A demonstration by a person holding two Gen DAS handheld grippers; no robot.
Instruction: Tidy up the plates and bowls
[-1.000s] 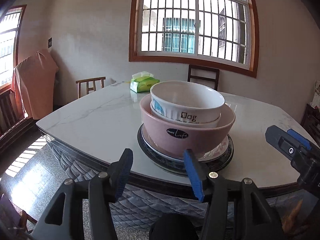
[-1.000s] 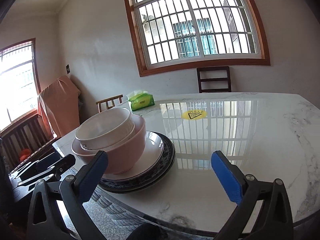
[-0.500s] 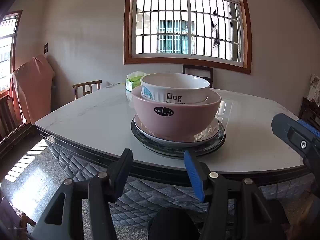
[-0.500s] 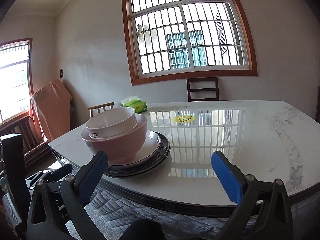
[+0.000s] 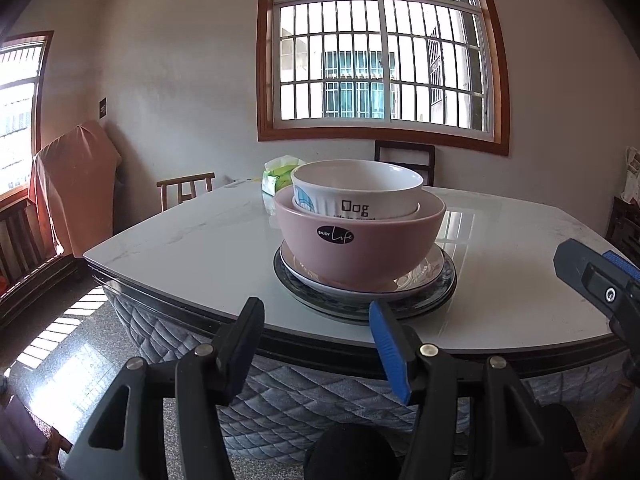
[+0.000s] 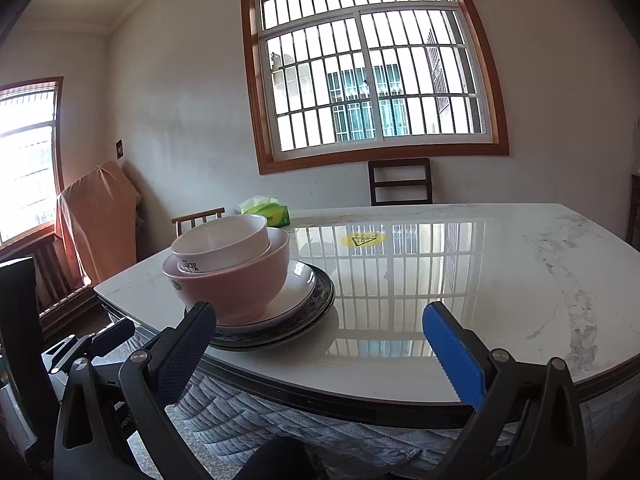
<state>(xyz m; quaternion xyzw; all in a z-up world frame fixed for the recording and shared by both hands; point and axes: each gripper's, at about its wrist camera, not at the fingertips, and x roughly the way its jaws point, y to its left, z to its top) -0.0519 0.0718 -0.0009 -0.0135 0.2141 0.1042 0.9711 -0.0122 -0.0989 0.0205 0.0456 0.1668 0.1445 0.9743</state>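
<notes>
A white bowl (image 5: 357,194) marked "Dog" sits nested in a pink bowl (image 5: 360,248). The pink bowl stands on a white plate (image 5: 420,276) that lies on a dark patterned plate (image 5: 440,292), near the front edge of a marble table (image 5: 180,248). The same stack shows in the right wrist view: white bowl (image 6: 224,242), pink bowl (image 6: 236,284), plates (image 6: 304,292). My left gripper (image 5: 316,340) is open and empty, off the table's front edge, short of the stack. My right gripper (image 6: 320,352) is open wide and empty, in front of the table edge, right of the stack.
A green tissue pack (image 5: 280,174) lies at the table's far side, also in the right wrist view (image 6: 266,212). A yellow sticker (image 6: 364,239) is on the tabletop. Wooden chairs (image 5: 186,192) (image 6: 400,182) stand around the table. A covered object (image 5: 74,192) stands at the left wall.
Both grippers have drawn back and lower from the table, so the stack looks farther away. Both stay open and empty. The stack has not moved.
</notes>
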